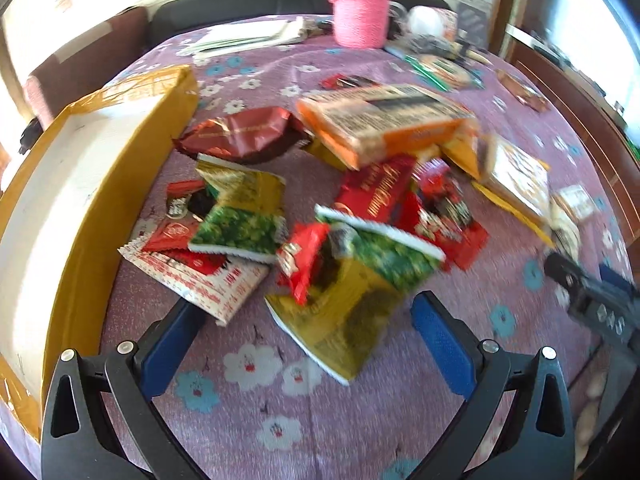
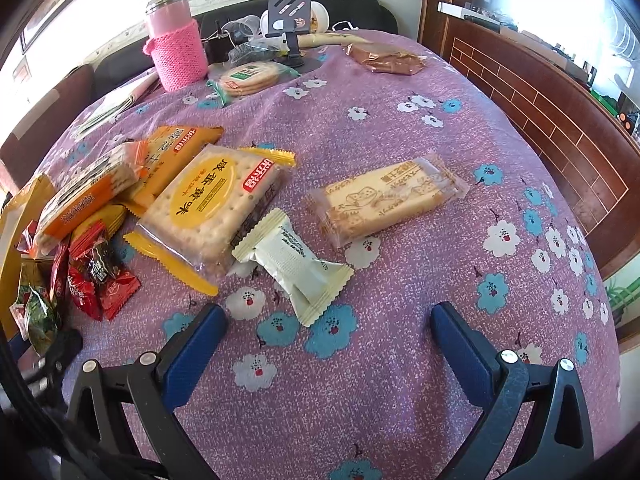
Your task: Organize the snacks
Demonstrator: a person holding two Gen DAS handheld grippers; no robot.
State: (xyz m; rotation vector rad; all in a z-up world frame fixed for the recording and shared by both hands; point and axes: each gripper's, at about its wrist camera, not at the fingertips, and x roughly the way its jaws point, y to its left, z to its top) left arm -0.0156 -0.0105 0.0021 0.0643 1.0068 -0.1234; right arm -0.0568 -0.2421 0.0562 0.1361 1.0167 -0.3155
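While both grippers hover above the purple floral tablecloth [image 2: 400, 128], neither holds anything. The left gripper [image 1: 308, 320] has its blue fingers [image 1: 440, 344] spread apart, with a green-and-yellow packet [image 1: 352, 280] lying on the cloth between and just beyond the tips. Farther out lies a loose pile of snacks: a second green-and-yellow packet [image 1: 240, 212], a dark red wrapper [image 1: 244, 132], an orange cracker pack [image 1: 384, 120] and several red packets [image 1: 376, 196]. An open cardboard box [image 1: 60, 184] stands at the left edge of the pile. The left view is motion-blurred, so small print is unreadable.

The right gripper [image 2: 328, 332] also has its fingers apart. A white wrapped snack [image 2: 292, 268] lies just beyond the tips, touching a large yellow-labelled cracker pack [image 2: 212, 208] to its left. A clear-wrapped biscuit pack [image 2: 384, 200] lies apart, farther right. A pink knit-covered flask [image 2: 176, 48] stands at the far side.
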